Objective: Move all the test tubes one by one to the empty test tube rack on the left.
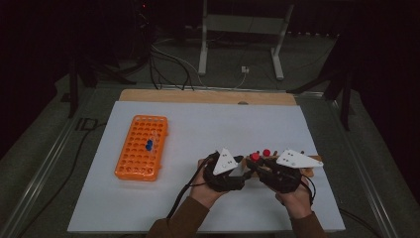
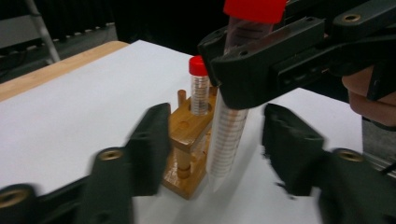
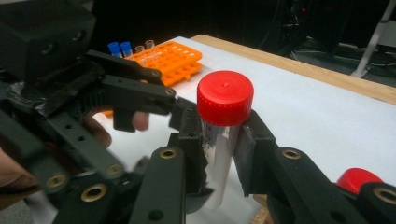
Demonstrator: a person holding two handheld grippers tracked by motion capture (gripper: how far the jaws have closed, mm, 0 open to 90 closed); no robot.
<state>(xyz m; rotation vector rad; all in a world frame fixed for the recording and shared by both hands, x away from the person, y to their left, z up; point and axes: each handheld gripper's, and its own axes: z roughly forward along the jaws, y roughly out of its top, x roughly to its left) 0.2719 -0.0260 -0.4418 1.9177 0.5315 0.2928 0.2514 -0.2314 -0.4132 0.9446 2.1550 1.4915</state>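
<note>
A clear tube with a red cap stands upright between the jaws of my right gripper, which is shut on it just under the cap. In the left gripper view the same tube hangs just beside a small wooden stand. My left gripper is open, one jaw on each side of the tube's lower half and apart from it. A second red-capped tube stands in the wooden stand. In the high view both grippers meet at the red caps, right of the table's middle.
An orange tube rack lies at the left of the white mat, with blue-capped tubes in it. Bare mat lies between the rack and the hands. A wooden table edge runs along the back.
</note>
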